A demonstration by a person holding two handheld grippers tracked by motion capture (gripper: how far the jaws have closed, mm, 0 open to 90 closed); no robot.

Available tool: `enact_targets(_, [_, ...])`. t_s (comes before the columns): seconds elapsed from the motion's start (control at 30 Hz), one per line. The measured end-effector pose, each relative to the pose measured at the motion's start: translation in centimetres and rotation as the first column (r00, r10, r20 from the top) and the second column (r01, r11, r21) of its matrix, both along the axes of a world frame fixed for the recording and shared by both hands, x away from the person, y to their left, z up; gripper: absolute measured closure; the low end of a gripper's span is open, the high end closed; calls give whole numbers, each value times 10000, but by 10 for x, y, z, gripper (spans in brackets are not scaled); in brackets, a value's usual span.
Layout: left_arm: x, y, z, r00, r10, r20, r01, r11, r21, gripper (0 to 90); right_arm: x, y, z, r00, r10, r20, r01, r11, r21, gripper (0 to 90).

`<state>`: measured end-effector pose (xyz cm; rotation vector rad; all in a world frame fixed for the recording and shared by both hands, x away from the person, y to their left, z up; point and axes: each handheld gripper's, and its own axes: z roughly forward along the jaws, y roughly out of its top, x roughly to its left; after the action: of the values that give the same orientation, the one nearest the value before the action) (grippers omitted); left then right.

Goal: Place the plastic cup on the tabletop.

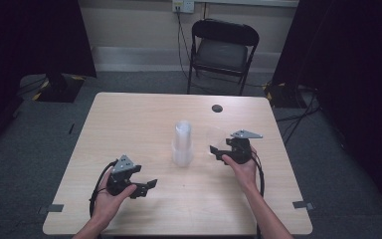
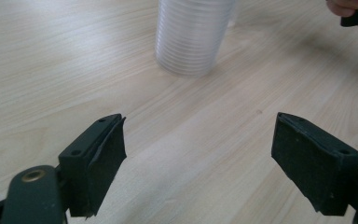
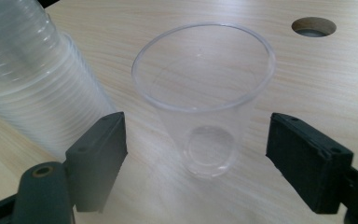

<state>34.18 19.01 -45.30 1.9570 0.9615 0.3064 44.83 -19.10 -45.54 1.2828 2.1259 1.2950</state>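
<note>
Grey carpet surrounds a pale wooden surface [image 1: 144, 114], with a black folding chair [image 1: 221, 50] standing beyond its far edge and dark curtains at both sides of the room.

Near the front left of the surface, the left tongs [image 1: 146, 186] sit in the person's left hand [image 1: 107, 201]. Their jaws stand wide apart with nothing between them, pointing towards the middle of the surface. In the left gripper view the left tongs [image 2: 198, 149] frame bare wood, and the stack of clear cups [image 2: 191, 35] stands well ahead of them, its top cut off by the frame.

To the right of centre, the right tongs [image 1: 217, 151] are held by the right hand [image 1: 243, 167], jaws also spread wide. The right gripper view shows a single clear cup [image 3: 205, 102] standing upright between the jaws of the right tongs [image 3: 196, 154], mouth up, its long axis vertical. Both jaws appear to stand just clear of its wall, though the transparent plastic makes contact hard to judge.

Upright at the centre of the surface is the stack of clear cups [image 1: 182, 143], just to the left of the single cup [image 1: 214, 137], which is barely visible from above. A round cable hole [image 1: 217, 108] lies behind them near the far edge.
</note>
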Motion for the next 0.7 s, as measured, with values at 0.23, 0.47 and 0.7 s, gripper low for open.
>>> enact_targets(0.23, [1, 2, -1, 9998, 169, -103, -169, 9999, 10, 173, -19, -14, 7, 9997, 75, -234, -71, 9998, 165, 197])
enact_targets(0.47, [2, 3, -2, 9997, 166, -150, -165, 9998, 83, 175, -46, -30, 16, 9999, 25, -168, -23, 9999, 151, 206])
enact_targets(0.7, [0, 4, -3, 9996, 205, -173, -204, 9998, 71, 177, -70, -42, 17, 9996, 7, -265, -7, 10000, -9, 211])
